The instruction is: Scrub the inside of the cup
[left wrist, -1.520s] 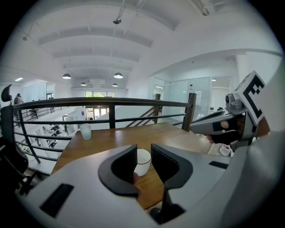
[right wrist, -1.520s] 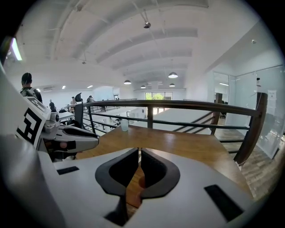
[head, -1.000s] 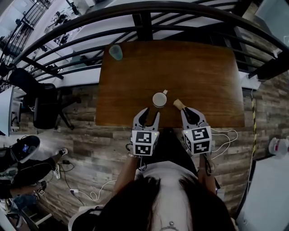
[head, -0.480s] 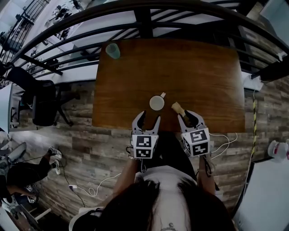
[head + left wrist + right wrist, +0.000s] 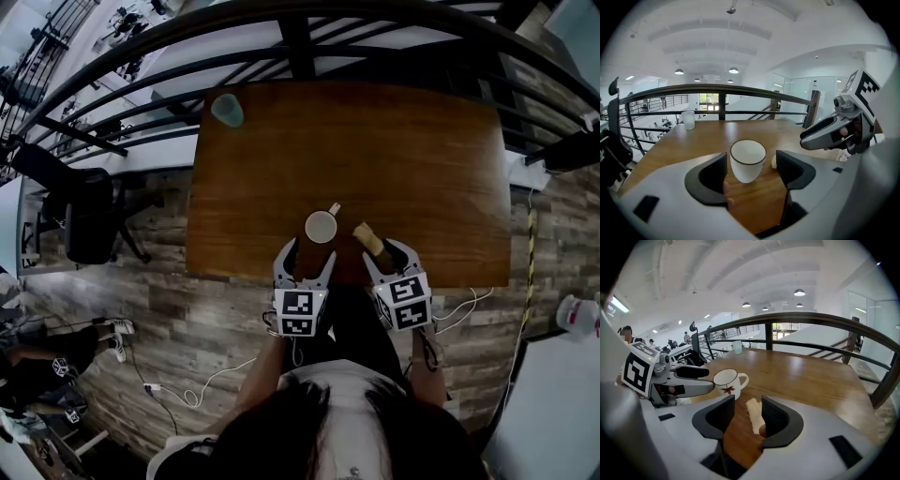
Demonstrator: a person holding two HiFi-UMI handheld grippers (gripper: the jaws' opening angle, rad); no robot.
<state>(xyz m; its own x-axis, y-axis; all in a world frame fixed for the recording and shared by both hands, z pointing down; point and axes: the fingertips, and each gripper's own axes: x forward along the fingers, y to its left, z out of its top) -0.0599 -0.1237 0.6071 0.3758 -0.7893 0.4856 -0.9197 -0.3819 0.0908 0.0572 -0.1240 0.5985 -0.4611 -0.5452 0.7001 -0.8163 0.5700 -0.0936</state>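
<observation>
Cup (image 5: pixel 321 226) upright on table (image 5: pixel 422 150), scrubber (image 5: pixel 367 238) just beside.

Head view steeply down over the table (image 5: pixel 422 169); both gripper views low, forward (cup (image 5: pixel 321 226) in all).

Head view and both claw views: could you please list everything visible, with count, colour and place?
table: 1, brown wood, centre
cup: 1, white with dark rim, near edge of table
scrubber: 1, pale beige, lying on table right of cup
tumbler: 1, pale bluish, far left corner of table
railing: 1, dark, beyond table
chair: 1, black, floor left of table
left claw: 1, grey, jaws opening, cup just ahead of them, untouched
right claw: 1, grey, jaws opening, scrubber lying between them
</observation>
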